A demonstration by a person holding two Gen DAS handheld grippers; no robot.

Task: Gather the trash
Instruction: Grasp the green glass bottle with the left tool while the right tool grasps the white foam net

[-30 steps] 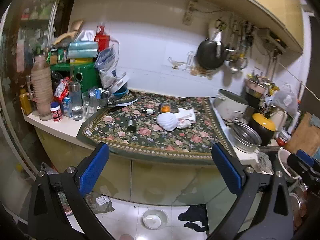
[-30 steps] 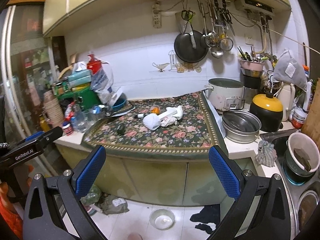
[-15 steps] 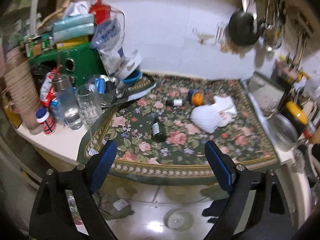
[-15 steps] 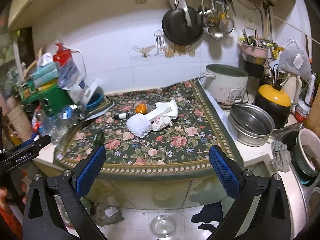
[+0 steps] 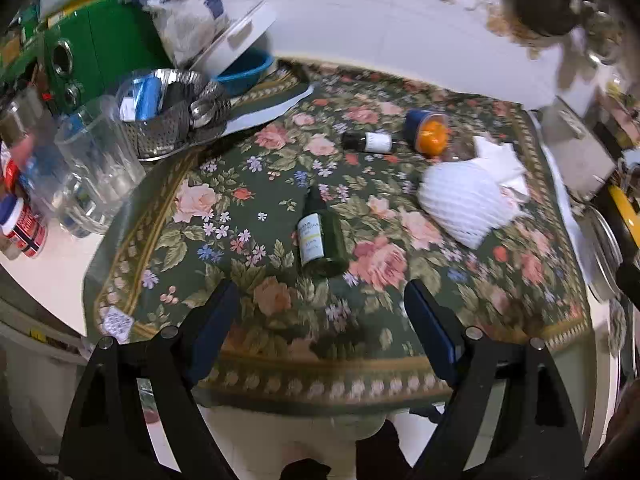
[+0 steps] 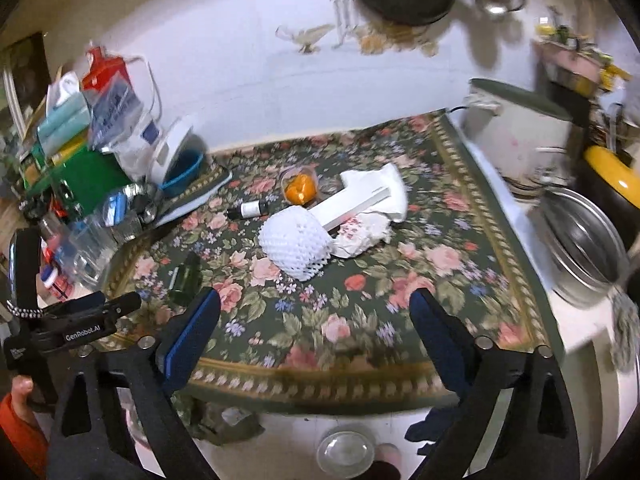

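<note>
Left wrist view: the left gripper [image 5: 322,314] hovers over the near edge of the worktop [image 5: 60,272], fingers spread wide and holding nothing. A dark green bottle [image 5: 320,236] lies on its side on the floral cloth [image 5: 248,200], just ahead of the gap between the fingers, neck pointing away. This is judged the first trash item for pickup.

Right wrist view: the right gripper [image 6: 316,320] is likewise released and empty, above the cloth's front border. A white foam net [image 6: 296,246] lies ahead of it, touching crumpled paper [image 6: 360,236] and a white box [image 6: 360,196]. A small vial [image 6: 250,209] and a cup with orange content [image 6: 300,188] lie further back.

Procedure, as a judgement:
1. Advance the left gripper until the bottle body sits between the fingers.
2. Grip across the body, not along it; a round bottle may roll on the cloth.
3. Close on the labelled middle section, where the sides look straightest.
4. Lower with care so the fingers do not snag or drag the cloth.

Surroundings: glass tumblers [image 5: 100,160] and a metal strainer [image 5: 168,120] crowd the left edge. Steel bowls [image 6: 584,248] and a pot [image 6: 516,136] stand to the right. These lie clear of the direct path to the bottle, but a wide sideways swing could strike the glasses. No trash container is identifiable in either view.
</note>
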